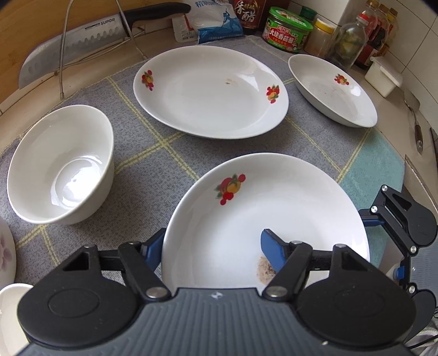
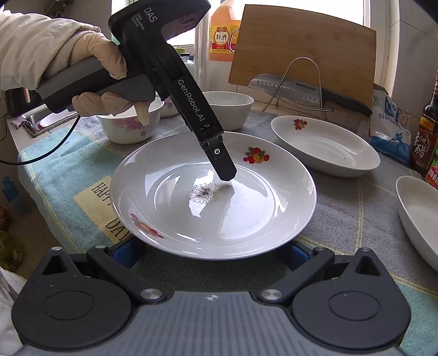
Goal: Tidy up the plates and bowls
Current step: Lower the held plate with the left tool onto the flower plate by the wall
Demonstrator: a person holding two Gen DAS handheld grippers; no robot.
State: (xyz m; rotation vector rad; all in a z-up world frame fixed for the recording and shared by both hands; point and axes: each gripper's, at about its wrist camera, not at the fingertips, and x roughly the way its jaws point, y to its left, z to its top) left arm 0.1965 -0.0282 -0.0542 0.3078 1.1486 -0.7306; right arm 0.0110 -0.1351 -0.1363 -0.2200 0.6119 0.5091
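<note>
A white fruit-print plate (image 1: pixel 273 216) (image 2: pixel 213 197) with a crumb stain lies nearest on the grey checked mat. My left gripper (image 1: pixel 213 250) is open and straddles its near rim: one blue finger is outside the rim, the other inside on the plate. In the right wrist view the left gripper's finger (image 2: pixel 223 164) reaches down into the plate. My right gripper (image 2: pixel 210 250) is open, its blue fingers low beside the plate's near edge; it also shows in the left wrist view (image 1: pixel 394 219). Two more fruit-print plates (image 1: pixel 210 90) (image 1: pixel 332 89) lie farther back. A plain white bowl (image 1: pixel 61 167) sits left.
A cleaver (image 1: pixel 71 46) rests in a wire rack against a bamboo board (image 2: pixel 301 52). Jars, sauce bottles and a salt bag (image 1: pixel 210 22) line the back. A flowered bowl (image 2: pixel 128 123) and another white bowl (image 2: pixel 227 109) stand behind the plate. A spatula (image 1: pixel 413 117) lies right.
</note>
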